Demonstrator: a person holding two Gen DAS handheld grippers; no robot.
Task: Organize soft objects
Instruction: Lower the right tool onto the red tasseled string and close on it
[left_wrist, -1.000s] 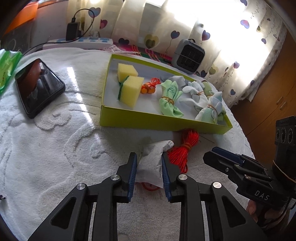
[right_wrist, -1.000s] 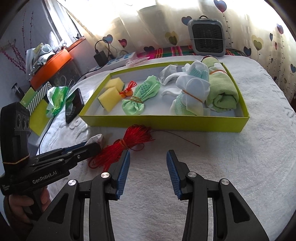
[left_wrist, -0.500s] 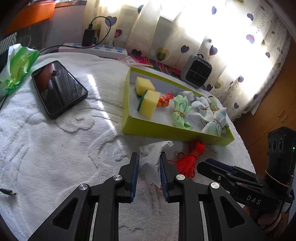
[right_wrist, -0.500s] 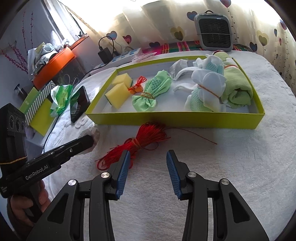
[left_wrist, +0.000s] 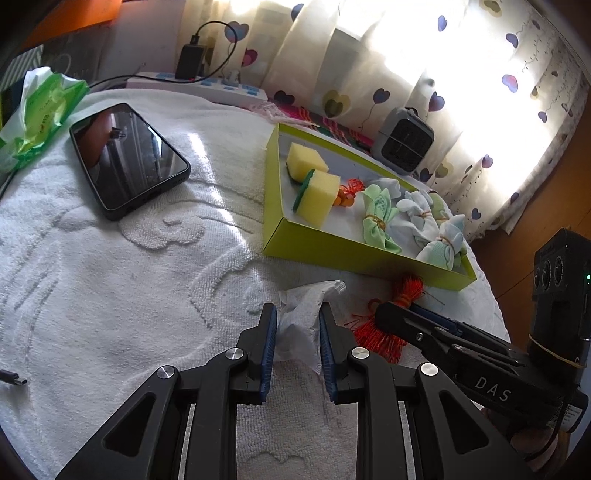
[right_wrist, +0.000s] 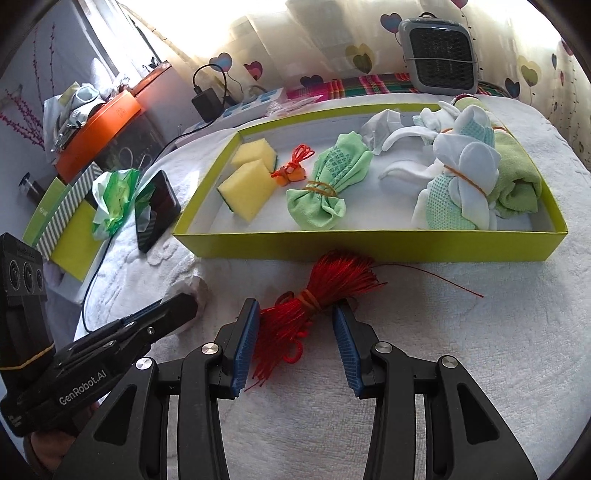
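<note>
- We see the left gripper (left_wrist: 297, 332) pinching a crumpled white tissue wad (left_wrist: 301, 317) above the white terry towel (left_wrist: 110, 277).
- Right gripper (right_wrist: 295, 332) spread, straddling a red string bundle (right_wrist: 314, 299), pads not pressing.
- Lime cardboard tray (right_wrist: 369, 247) at twelve o'clock of it.

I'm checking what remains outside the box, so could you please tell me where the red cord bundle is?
In the right wrist view, the red cord bundle lies on the white towel just in front of the green box, between the right hand-held gripper's open fingers.
</note>
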